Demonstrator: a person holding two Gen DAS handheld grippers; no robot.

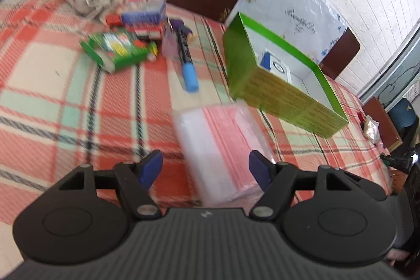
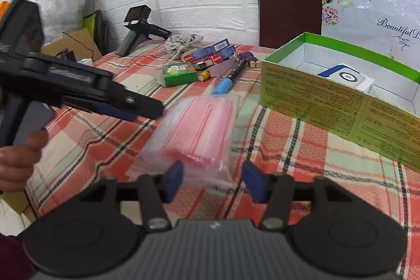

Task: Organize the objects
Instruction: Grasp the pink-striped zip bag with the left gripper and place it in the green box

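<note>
Left wrist view. The left tongs (image 1: 206, 169) stand spread, with nothing pinched. The pack of pink-striped zip bags (image 1: 220, 151) lies on the plaid-covered worktop (image 1: 52, 85), its near end reaching in between the blue pads (image 1: 151, 168); the blur does not show whether either pad touches it. Just beyond the pack stands the open green box (image 1: 283, 85), with a small white-and-blue carton (image 1: 275, 66) already inside. Further back lie a blue-capped marker (image 1: 187, 64), a green carton (image 1: 118, 49) and a stack of small red and blue boxes (image 1: 143, 20).

Right wrist view. The right tongs (image 2: 212, 181) are also spread and hold nothing. The pack (image 2: 194, 133) lies directly ahead of them, its clear loose edge near the pads. The left tongs (image 2: 147, 109), carried by a hand (image 2: 18, 156), reach in from the left, tips at the pack's left edge. The green box (image 2: 341, 106) stands to the right, near the pack but apart from it.

Handling. The pack is judged light, soft and limp, with a slick plastic skin.

- Grip the thick stacked middle or the sealed pink band, not the thin clear margin, which is likely to crumple and slip out.
- Expect sag at any unsupported end.
- Clear the box wall before lowering.
</note>
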